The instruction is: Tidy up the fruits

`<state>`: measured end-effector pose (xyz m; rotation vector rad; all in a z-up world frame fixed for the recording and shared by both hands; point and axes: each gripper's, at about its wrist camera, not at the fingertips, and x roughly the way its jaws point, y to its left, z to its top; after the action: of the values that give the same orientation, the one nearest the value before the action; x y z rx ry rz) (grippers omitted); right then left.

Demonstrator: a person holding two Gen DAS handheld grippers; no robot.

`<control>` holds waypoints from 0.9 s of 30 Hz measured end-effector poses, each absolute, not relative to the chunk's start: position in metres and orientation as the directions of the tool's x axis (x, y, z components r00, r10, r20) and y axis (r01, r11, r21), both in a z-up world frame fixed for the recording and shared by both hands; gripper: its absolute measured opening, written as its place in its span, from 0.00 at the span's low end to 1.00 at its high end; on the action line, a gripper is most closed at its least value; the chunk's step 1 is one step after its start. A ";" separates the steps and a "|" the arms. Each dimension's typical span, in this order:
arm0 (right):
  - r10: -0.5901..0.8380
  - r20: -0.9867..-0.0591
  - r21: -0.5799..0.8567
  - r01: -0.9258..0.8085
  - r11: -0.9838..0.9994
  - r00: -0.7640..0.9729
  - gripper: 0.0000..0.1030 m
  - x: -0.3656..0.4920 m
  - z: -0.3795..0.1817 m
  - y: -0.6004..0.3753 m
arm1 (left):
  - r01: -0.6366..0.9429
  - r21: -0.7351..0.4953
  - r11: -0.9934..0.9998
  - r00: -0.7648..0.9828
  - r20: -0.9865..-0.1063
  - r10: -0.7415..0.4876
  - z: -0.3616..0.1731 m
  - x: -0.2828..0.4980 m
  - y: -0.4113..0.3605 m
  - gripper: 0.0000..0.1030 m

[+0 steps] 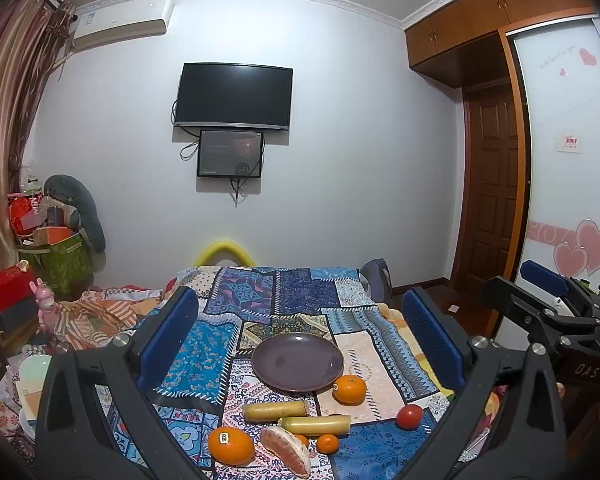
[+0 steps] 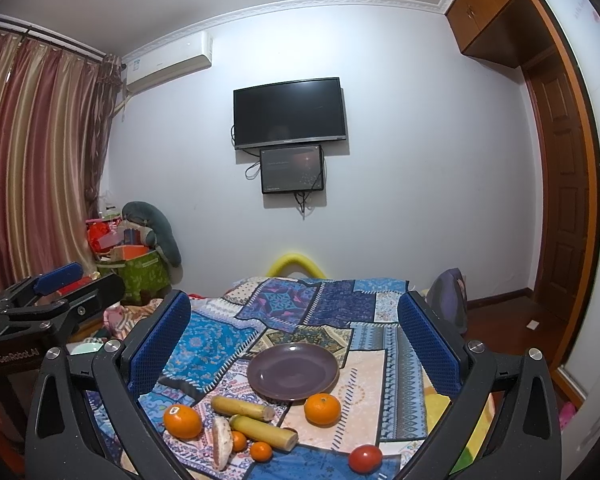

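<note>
I've got my left gripper (image 1: pixel 298 344) and right gripper (image 2: pixel 294 344) both wide open, holding nothing, plate (image 1: pixel 298 362) mid-frame, fruit below.

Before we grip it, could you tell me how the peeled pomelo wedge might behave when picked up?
The pomelo wedge shows bare pink flesh, so it is probably soft and easily crushed. Lying on its flat side on the patchwork cloth, it seems unlikely to roll. Its pith may be slightly slippery.
</note>
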<state>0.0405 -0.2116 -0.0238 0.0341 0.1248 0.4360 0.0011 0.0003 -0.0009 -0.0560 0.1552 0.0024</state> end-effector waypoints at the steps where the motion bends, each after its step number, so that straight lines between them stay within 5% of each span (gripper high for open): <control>1: 0.423 -0.113 0.059 -0.419 0.906 0.899 1.00 0.040 -0.025 -0.212 | -0.007 -0.055 0.998 0.988 -0.155 -0.002 -0.001 0.001 0.001 1.00; 11: 0.407 -0.147 0.036 -0.406 0.913 0.902 1.00 0.044 -0.031 -0.209 | -0.013 -0.044 0.999 0.983 -0.183 0.005 -0.007 0.008 0.006 1.00; 21: 0.342 -0.302 0.040 -0.347 0.937 0.890 1.00 0.081 -0.066 -0.228 | -0.040 -0.024 0.999 0.949 -0.313 0.031 -0.039 0.052 0.039 1.00; 27: 0.306 -0.433 0.049 -0.317 0.947 0.848 1.00 0.104 -0.094 -0.250 | -0.048 -0.006 0.999 0.883 -0.468 0.040 -0.069 0.081 0.063 1.00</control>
<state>0.1043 -0.2497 -0.0944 -0.0243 0.4521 0.3287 0.0813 0.0629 -0.0688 -0.0181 0.4866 0.0458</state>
